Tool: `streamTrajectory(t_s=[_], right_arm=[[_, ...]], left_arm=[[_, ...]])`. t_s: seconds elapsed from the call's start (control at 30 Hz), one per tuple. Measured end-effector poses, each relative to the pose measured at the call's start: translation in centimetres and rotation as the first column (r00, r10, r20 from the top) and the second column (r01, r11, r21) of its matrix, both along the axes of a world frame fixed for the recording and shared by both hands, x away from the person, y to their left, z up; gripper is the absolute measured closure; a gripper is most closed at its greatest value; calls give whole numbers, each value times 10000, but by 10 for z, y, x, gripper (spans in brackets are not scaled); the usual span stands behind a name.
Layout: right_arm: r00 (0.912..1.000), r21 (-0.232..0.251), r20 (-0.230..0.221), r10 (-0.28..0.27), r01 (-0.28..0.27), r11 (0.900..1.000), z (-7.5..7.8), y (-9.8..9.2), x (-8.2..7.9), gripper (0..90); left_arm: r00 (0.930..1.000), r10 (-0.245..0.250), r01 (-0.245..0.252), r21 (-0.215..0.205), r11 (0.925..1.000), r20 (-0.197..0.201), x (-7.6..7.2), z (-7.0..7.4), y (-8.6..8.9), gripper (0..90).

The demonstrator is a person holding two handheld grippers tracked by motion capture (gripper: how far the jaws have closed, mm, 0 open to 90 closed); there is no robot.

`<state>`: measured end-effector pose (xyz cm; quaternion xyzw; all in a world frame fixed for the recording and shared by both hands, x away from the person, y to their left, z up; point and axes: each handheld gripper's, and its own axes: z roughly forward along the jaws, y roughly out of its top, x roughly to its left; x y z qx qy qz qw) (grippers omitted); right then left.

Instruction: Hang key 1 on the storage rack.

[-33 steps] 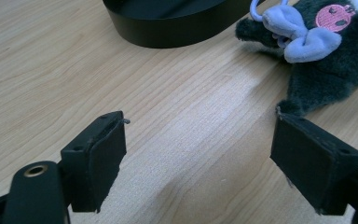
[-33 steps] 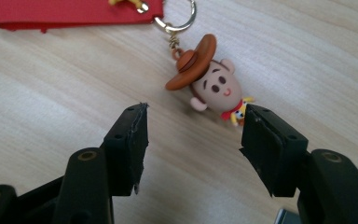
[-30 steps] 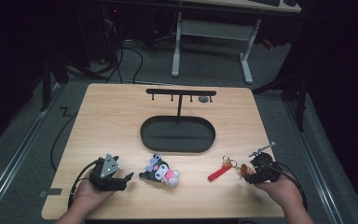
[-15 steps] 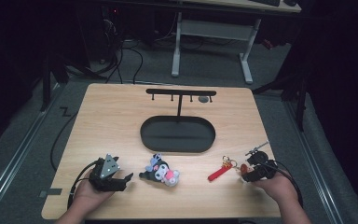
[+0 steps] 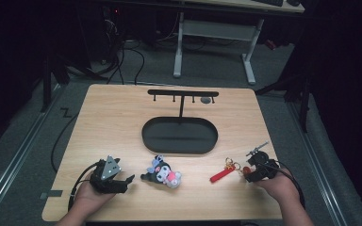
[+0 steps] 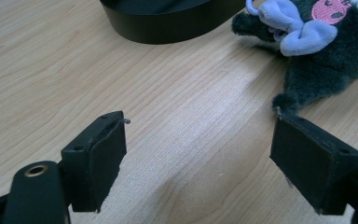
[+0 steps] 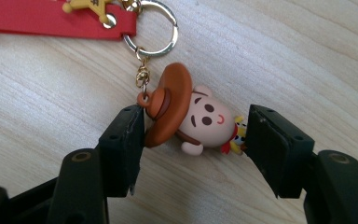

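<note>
- The right gripper [image 7: 193, 140] is lying low on the near right part of the table [image 5: 113, 127], and its jaws are standing around the cowboy figure [image 7: 186, 114] of a keychain. The left pad is touching the brown hat; at the right pad I cannot tell if it is touching the figure's feet. The jaws have just been opening a little, with the figure between them.
- The right gripper view is showing the figure's face, a gold ring [image 7: 151, 28] and the red strap [image 7: 51, 21]; in the high view the figure is too small to make out beside the strap [image 5: 220, 175].
- The left gripper [image 5: 115, 181] is resting at the near left, with jaws wide apart and only bare wood between them.
- In the left gripper view, the dark plush toy [image 6: 321, 51] is lying just past the right jaw, near it.
- The high view is showing the black oval tray [image 5: 179, 136] in the middle, and behind it the black hook rack [image 5: 183, 93].
</note>
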<state>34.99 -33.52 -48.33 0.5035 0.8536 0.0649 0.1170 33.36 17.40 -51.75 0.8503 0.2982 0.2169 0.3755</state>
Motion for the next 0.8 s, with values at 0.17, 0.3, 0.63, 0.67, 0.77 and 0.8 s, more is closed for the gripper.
streamTrajectory(t_s=[0.17,0.3,0.63,0.67,0.77,0.8], right_arm=[[10000,290,69,65,-67,9996,4,-1,-2,379],[9995,692,205,-225,211,9974,11,-2,-1,435],[9999,388,-76,146,-143,9991,9,-1,-4,332],[9999,499,13,167,-167,9986,7,-1,-4,332],[9995,623,160,273,-283,9977,4,1,-3,328],[9995,726,158,264,-275,9970,3,2,-2,327]], left_arm=[[10000,-16,16,7,10000,-28,0,-1,0,188],[10000,-23,23,9,10000,-12,0,0,0,188],[9999,-79,79,36,10000,-81,0,-1,-1,189],[9999,-74,74,35,10000,-91,0,-1,-1,189],[9999,-74,74,24,10000,-104,0,-1,-1,189],[9999,-77,77,18,10000,-114,0,-2,-2,189]])
